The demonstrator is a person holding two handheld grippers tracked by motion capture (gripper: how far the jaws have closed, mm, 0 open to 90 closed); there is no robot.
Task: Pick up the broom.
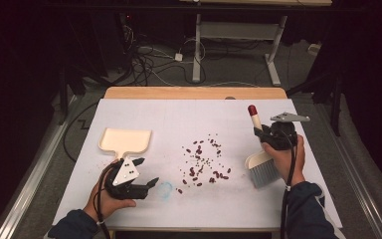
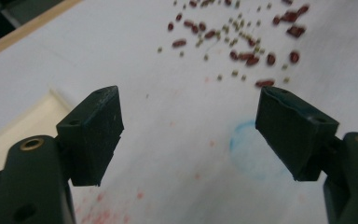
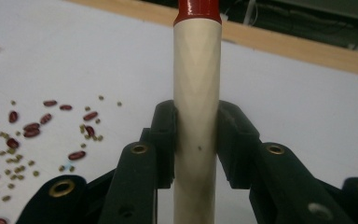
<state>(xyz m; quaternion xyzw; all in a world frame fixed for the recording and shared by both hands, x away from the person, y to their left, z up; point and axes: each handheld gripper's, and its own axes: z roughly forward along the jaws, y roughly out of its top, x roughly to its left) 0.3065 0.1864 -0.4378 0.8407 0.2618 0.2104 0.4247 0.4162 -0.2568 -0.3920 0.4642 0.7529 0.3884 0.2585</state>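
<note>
1. While the right gripper (image 1: 264,133) sits at about three o'clock on the white table cover (image 1: 189,117), its jaws are pinched on the cream handle of a small brush (image 1: 261,167); in the right gripper view the pads press the brush handle (image 3: 197,93) from both sides.
2. From the high view, the handle's red tip (image 1: 251,109) points toward twelve o'clock, and the grey bristles fan out toward six o'clock, just under the person's right hand (image 1: 284,158).
3. Scattered red beans and small green seeds (image 1: 202,162) lie near the middle of the cover, at nine o'clock from the brush and apart from it.
4. At about seven o'clock on the cover, the left gripper (image 1: 146,172) is held with its jaws spread wide and nothing between them; the left gripper view shows bare cover and a faint blue ring mark (image 2: 251,149) in the gap.
5. A cream dustpan (image 1: 126,141) lies flat at twelve o'clock from the left gripper, its handle just beside the gripper's grey plate.
</note>
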